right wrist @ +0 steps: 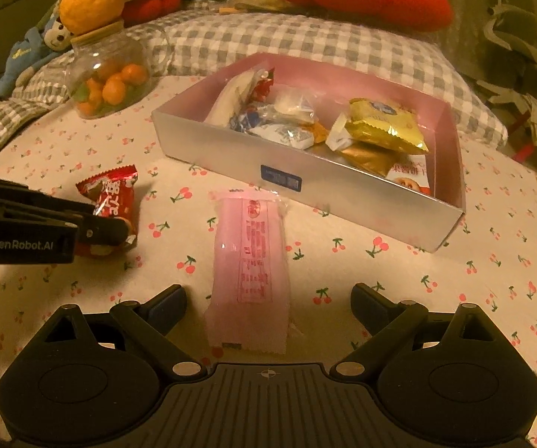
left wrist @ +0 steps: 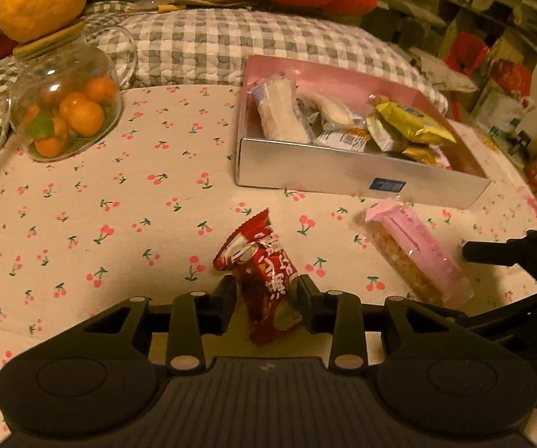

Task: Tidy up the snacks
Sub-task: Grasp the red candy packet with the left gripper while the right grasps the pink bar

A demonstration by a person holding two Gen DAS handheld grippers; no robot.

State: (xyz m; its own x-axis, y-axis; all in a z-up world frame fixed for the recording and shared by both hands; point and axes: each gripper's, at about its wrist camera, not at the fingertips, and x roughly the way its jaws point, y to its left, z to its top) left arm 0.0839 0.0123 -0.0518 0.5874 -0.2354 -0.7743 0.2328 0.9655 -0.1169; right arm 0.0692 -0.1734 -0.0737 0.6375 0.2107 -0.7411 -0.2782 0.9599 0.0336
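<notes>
Left gripper [left wrist: 266,291] is low on the cherry-print tablecloth [left wrist: 81,224], at the bottom centre of its own view, and its jaws are pressed in on the red candy packet [left wrist: 259,280] from both sides. The packet stands tilted between the pads, its crimped top poking up above them, so I'd say the grip sits around the packet's middle. That looks sensible for a crinkly wrapper: squeezing the body should keep it from slipping.

Right gripper [right wrist: 268,302] has its jaws spread wide, one each side of the pink wafer bar [right wrist: 250,272], which lies flat and lengthwise between the fingers, pointing up the frame. Neither pad touches it as far as I can see. My read is that it's lined up for a pinch across the bar's narrow width.

The silver box [right wrist: 343,190] sits in the upper right of the right wrist view, already holding white, blue and gold packets. The pink bar's far end lies just short of the near wall, and that wall is the edge to clear; both snacks would need a lift before going over it. The open room inside seems to be near the right end, where the floor shows through.

Over at upper left the glass jar [right wrist: 108,74] of little oranges stands well apart, out of either path. The two grippers are near each other, so crossing is the thing to watch.
</notes>
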